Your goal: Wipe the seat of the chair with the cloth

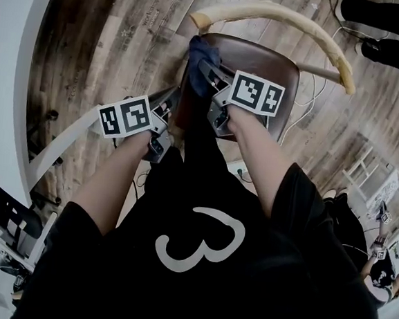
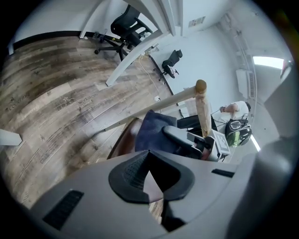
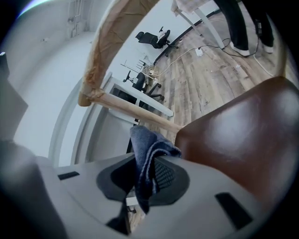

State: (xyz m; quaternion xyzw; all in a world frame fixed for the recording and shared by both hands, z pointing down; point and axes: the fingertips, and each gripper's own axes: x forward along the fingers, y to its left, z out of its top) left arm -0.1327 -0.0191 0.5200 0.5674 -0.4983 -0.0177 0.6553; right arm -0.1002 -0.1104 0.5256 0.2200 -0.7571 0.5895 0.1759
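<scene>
The chair has a glossy brown seat [image 1: 263, 64] [image 3: 233, 135] and a curved pale wooden backrest [image 1: 288, 21] [image 3: 110, 46]. A dark blue cloth [image 1: 200, 51] [image 3: 145, 154] [image 2: 152, 130] hangs over the seat's left edge. My right gripper [image 1: 203, 69] [image 3: 145, 175] is shut on the cloth, which bunches up between its pads and sticks out above them. My left gripper [image 1: 172, 106] [image 2: 149, 161] is just left of the seat edge, shut with nothing held. In the left gripper view, the right gripper [image 2: 189, 140] lies ahead with the cloth and the seat [image 2: 122, 142].
A white table edge [image 1: 16, 70] curves along the left. Wood plank floor [image 1: 113, 37] surrounds the chair. Cables [image 1: 315, 89] trail on the floor to the right. A person's dark legs [image 1: 385, 26] stand at top right. Office chairs [image 2: 126, 23] stand farther away.
</scene>
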